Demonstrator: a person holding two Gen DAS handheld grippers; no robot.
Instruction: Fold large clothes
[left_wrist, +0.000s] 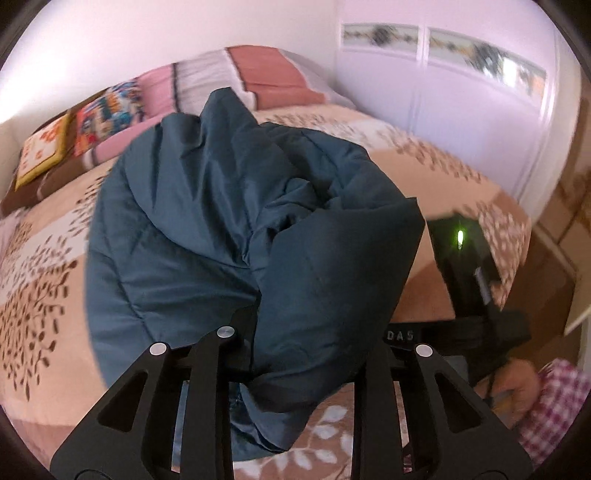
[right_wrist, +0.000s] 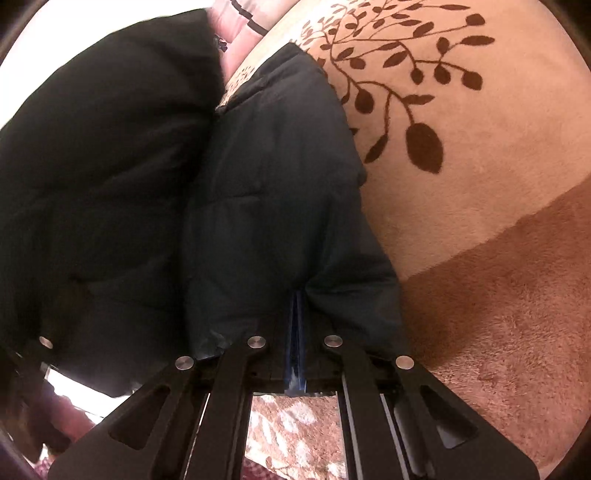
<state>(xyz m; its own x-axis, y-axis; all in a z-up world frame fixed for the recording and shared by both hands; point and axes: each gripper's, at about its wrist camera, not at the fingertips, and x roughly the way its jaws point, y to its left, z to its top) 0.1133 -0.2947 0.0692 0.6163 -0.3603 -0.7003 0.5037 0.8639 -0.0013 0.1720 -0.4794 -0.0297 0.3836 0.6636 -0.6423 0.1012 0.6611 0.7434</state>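
A dark teal quilted jacket (left_wrist: 207, 229) lies bunched on a bed with a beige leaf-patterned blanket (left_wrist: 48, 251). My left gripper (left_wrist: 295, 350) is shut on a fold of the jacket and lifts it; the fabric drapes over the fingertips and hides them. In the right wrist view the jacket (right_wrist: 273, 206) looks almost black. My right gripper (right_wrist: 295, 343) is shut on its edge, and blue lining shows between the fingers. The right gripper's body (left_wrist: 465, 266), with a green light, shows at the right of the left wrist view.
Pillows and cushions (left_wrist: 207, 85) lie at the head of the bed. A white wardrobe (left_wrist: 461, 110) stands beyond the bed's right side. The blanket (right_wrist: 461, 206) spreads to the right of the jacket. The person's checked sleeve (left_wrist: 554, 406) is at the lower right.
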